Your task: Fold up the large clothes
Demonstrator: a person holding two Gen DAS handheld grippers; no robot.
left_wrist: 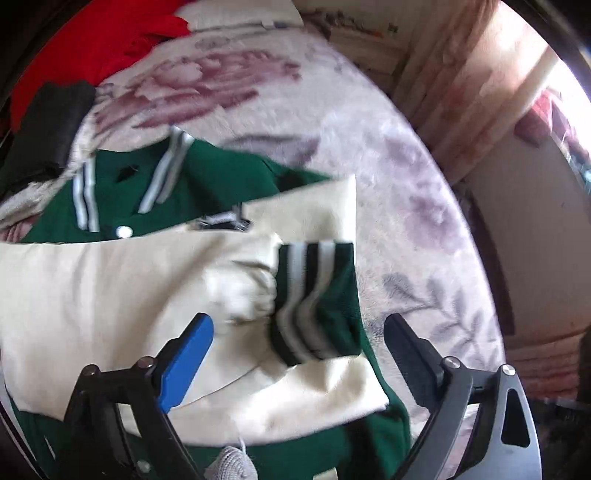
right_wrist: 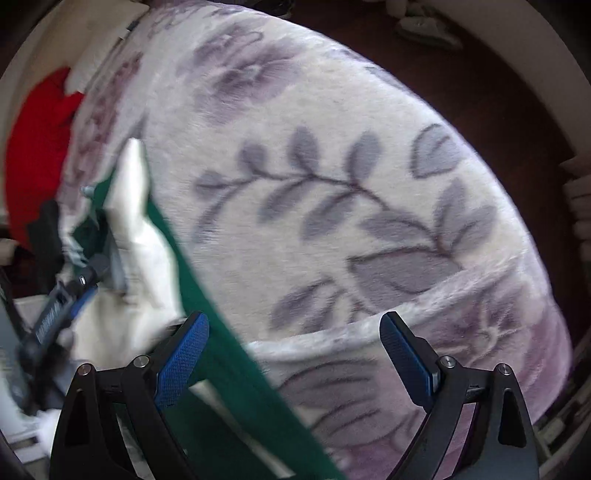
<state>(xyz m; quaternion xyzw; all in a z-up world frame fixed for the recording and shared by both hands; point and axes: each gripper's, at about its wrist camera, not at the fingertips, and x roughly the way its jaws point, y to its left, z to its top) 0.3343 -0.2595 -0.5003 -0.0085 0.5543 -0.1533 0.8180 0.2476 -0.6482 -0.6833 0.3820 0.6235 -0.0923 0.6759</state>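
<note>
A green varsity jacket [left_wrist: 192,184] with cream sleeves [left_wrist: 92,295] lies on the bed. Both sleeves are folded across its front, and a green striped cuff [left_wrist: 317,295] lies on top near the middle. My left gripper [left_wrist: 299,332] is open and empty just above the cuff and sleeve. In the right wrist view the jacket's green edge [right_wrist: 229,365] and a cream sleeve [right_wrist: 136,229] show at the left. My right gripper [right_wrist: 295,332] is open and empty over the jacket's edge and the blanket. The left gripper's tool [right_wrist: 62,299] shows at the far left.
The floral fleece blanket [right_wrist: 332,184] covers the bed. A red garment [left_wrist: 92,48] and a dark garment [left_wrist: 51,122] lie at the bed's far left. A cream pillow [left_wrist: 240,14] lies at the head. Curtains [left_wrist: 461,92] hang to the right; dark floor [right_wrist: 498,92] lies beyond the bed edge.
</note>
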